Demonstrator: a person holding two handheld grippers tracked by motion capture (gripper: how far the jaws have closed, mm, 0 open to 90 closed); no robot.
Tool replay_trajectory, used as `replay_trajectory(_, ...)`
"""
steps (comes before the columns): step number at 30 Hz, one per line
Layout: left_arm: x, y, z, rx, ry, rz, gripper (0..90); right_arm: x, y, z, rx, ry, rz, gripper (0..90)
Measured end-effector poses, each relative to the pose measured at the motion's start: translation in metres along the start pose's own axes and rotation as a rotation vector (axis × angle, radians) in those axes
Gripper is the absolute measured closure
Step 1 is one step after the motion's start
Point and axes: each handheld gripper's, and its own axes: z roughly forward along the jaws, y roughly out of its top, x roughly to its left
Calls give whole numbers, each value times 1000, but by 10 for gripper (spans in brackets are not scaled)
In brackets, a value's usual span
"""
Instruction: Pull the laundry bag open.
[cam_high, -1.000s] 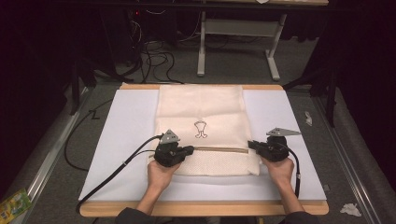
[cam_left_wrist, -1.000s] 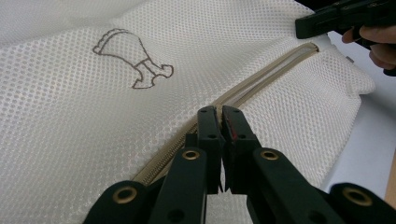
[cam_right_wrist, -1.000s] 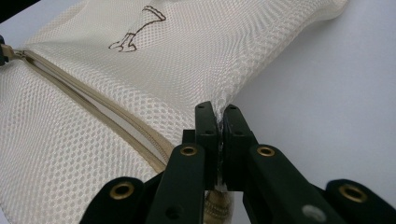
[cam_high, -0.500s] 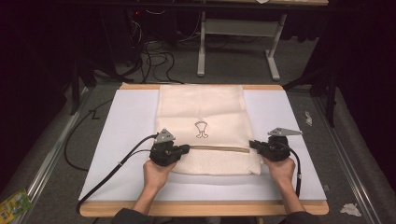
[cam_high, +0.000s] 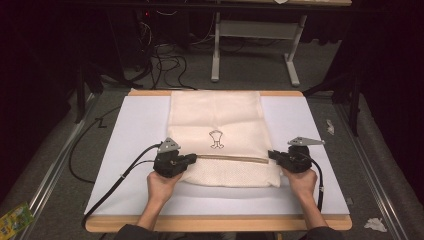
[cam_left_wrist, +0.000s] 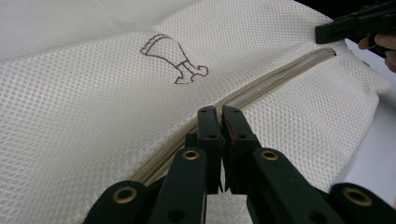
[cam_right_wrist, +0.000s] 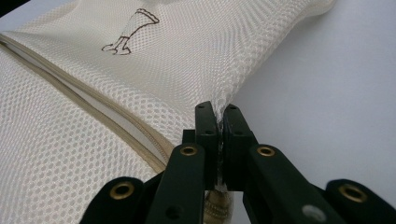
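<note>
Two grippers, L (cam_high: 186, 161) & R (cam_high: 274, 154), we keep clamped on the mesh bag (cam_high: 216, 115), w/ its zipper (cam_high: 232, 158) running straight between them.

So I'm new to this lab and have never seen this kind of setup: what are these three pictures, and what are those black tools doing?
There is no robot here. A person holds a hand tool with a two-jaw claw in each hand. The high view looks down on the table from above; the other two pictures come from small cameras riding on each claw, looking along its black jaws.

On the white table top lies a cream mesh bag with a small brown drawing and a beige zipper running across it.

The left claw is shut at the zipper's left end; what exactly it pinches there is hard to tell. The right claw is shut on the bag's mesh edge at the other side, near the zipper's right end.
</note>
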Motion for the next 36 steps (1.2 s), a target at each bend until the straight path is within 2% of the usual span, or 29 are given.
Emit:
replay_trajectory(5, 2, -1, -2, -5, 2, -4, 871, -1, 0, 0, 1, -1, 3, 883)
replay_trajectory(9, 4, -1, -6, -4, 21, 5, 870, -2, 0, 0, 1, -6, 7, 883)
replay_trajectory(14, 8, -2, -11, -17, 24, -14, 870, -3, 0, -1, 2, -11, 7, 883)
replay_trajectory(19, 11, -2, -15, -17, 33, -14, 871, -3, -1, -1, -1, -12, 9, 883)
replay_trajectory(30, 13, -3, -17, -21, 29, -18, 870, -3, 0, -1, -2, -7, 11, 883)
replay_trajectory(32, 13, -4, -17, -23, 42, -16, 871, -3, 0, -1, -3, -10, 10, 883)
replay_trajectory(36, 18, -5, -22, -30, 35, -37, 871, -6, -1, -2, -1, -20, 16, 884)
